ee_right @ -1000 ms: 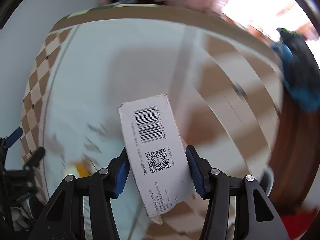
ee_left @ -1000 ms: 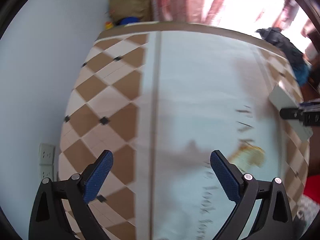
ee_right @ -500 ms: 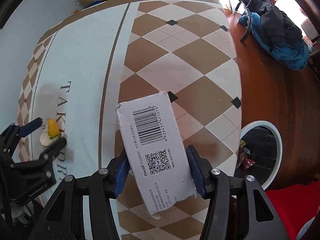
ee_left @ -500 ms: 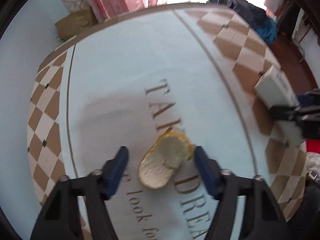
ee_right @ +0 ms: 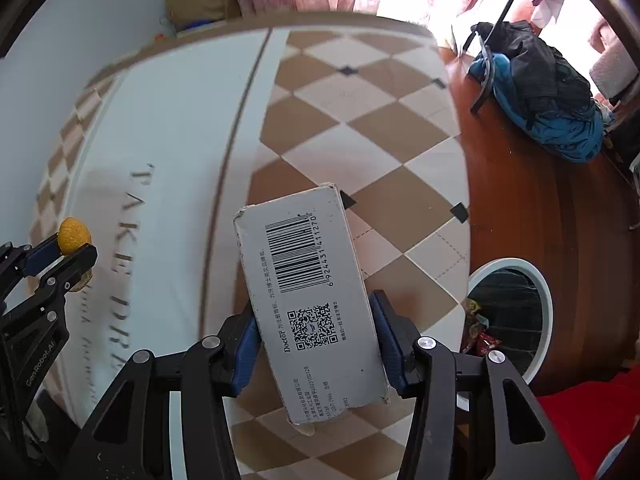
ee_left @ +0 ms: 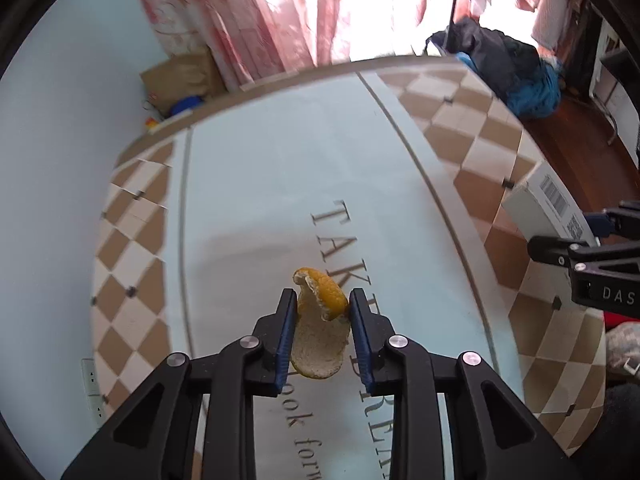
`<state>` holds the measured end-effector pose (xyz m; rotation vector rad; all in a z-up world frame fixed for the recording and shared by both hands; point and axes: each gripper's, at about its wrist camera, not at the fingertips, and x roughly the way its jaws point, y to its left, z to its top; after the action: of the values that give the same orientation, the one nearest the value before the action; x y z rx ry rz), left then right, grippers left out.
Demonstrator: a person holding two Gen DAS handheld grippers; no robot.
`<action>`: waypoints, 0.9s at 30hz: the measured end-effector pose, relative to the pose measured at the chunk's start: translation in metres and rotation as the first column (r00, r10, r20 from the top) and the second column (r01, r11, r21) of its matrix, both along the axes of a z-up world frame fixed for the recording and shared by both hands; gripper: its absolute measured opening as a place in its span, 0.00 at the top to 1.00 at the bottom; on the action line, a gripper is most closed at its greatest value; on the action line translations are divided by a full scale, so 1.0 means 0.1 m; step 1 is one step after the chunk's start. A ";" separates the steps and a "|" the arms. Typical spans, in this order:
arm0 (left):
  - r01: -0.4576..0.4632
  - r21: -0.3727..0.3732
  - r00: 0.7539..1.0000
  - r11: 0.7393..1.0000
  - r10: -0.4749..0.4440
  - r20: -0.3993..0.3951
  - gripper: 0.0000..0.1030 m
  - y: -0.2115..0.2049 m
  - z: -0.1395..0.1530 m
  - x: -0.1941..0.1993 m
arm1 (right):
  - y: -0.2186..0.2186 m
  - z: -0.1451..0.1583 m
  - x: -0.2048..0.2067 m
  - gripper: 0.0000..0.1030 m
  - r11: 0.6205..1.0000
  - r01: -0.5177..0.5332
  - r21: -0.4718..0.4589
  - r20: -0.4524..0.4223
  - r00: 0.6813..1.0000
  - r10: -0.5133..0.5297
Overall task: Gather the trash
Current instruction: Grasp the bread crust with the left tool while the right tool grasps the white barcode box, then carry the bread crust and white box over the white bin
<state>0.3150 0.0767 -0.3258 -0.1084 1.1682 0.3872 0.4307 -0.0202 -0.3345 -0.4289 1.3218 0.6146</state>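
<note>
A: Entry, left side. The left gripper (ee_left: 322, 312) has its blue pads pinched in on a piece of orange peel (ee_left: 320, 330). Jaws nearly closed, only the peel's thickness between them. Pith side faces the camera, the orange rind curls over the top.

B: Is the peel off the table?

A: It looks lifted above the tablecloth (ee_left: 256, 208), over the printed lettering, though I cannot tell how high. From the right wrist view the same peel (ee_right: 73, 235) shows as an orange knob poking out past the left gripper's (ee_right: 60, 254) fingertips.

B: Right side?

A: The right gripper (ee_right: 314, 344) is clamped on a grey carton (ee_right: 310, 296), jaws about half open, pads flat against its two long sides. Barcode and QR code face up. The carton is tilted, its far end leaning left, and held above the brown-and-cream checkered border of the cloth.

B: Bin?

A: A white-rimmed trash bin (ee_right: 541, 292) stands on the wooden floor just beside the table edge, right of the carton. Dark liner, some coloured wrappers inside.

B: Anything else noted?

A: A pile of black and blue clothing (ee_right: 544, 92) on the floor farther back, pink curtains (ee_left: 256, 12) beyond the table.
</note>
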 end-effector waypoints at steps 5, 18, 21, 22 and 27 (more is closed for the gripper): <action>-0.029 0.007 0.997 1.000 0.028 0.078 0.93 0.03 0.35 -0.18 | -0.16 0.35 -0.09 0.48 0.996 0.015 0.083 0.045 0.999 -0.019; 0.023 0.043 0.970 0.999 -0.033 0.240 0.95 -0.52 1.27 -0.21 | -0.88 1.40 -0.20 0.48 0.953 0.077 0.294 0.111 0.987 -0.114; 0.064 0.051 0.958 0.997 -0.075 0.278 0.95 -0.78 1.49 -0.13 | -1.17 1.62 -0.18 0.48 0.940 0.098 0.326 0.136 0.979 -0.150; 0.082 0.053 0.953 0.995 -0.094 0.288 0.95 -0.88 1.55 -0.10 | -1.31 1.69 -0.16 0.48 0.935 0.109 0.338 0.145 0.975 -0.167; 0.187 0.051 0.926 0.981 -0.193 0.325 0.95 -1.48 1.78 0.17 | -2.02 1.93 -0.01 0.48 0.914 0.178 0.364 0.177 0.950 -0.256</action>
<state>0.3324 -0.0718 -0.1483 -0.0399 0.8350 0.1976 0.4301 -0.2226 -0.1412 -0.0564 1.0050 0.5769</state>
